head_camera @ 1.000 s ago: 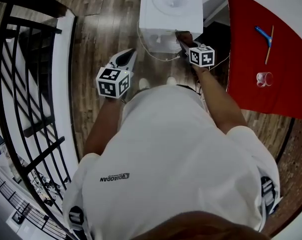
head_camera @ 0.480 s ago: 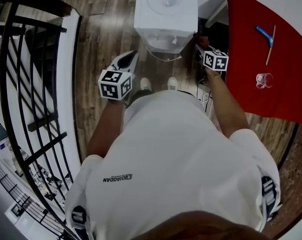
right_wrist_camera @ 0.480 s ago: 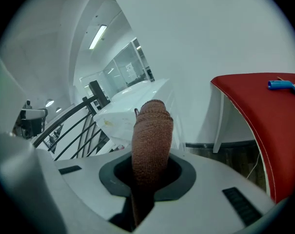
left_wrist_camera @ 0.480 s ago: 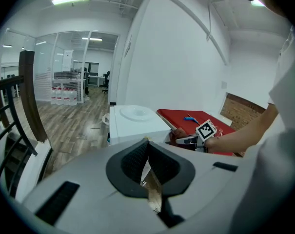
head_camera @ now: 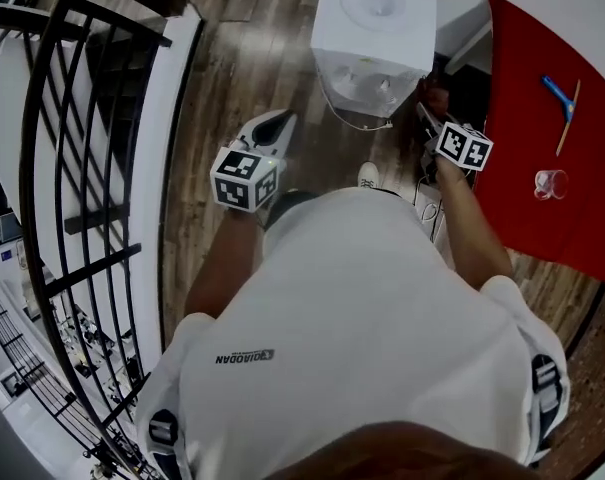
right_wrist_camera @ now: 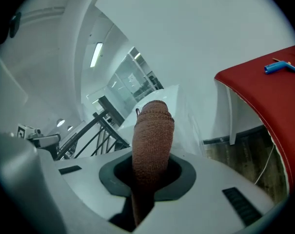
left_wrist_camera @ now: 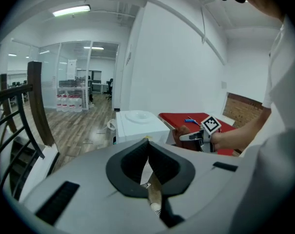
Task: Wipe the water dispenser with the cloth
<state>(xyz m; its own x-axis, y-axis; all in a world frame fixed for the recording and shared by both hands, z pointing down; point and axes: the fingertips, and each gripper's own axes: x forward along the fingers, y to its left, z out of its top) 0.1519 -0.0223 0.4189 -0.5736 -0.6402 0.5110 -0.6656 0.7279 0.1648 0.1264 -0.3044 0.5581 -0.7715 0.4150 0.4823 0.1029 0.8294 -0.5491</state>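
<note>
The right gripper is clamped on the brown cloth, which stands rolled up between its jaws, just beside the lower right corner of the white dispenser at top centre of the head view. The left gripper has its jaws together on nothing and hangs left of centre over the wood floor, apart from the dispenser.

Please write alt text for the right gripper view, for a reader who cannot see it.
The right gripper is shut on a rolled brown cloth that sticks up between its jaws, in front of the water dispenser. At the right is a red table with a blue tool on it; at the left, a black railing.
</note>
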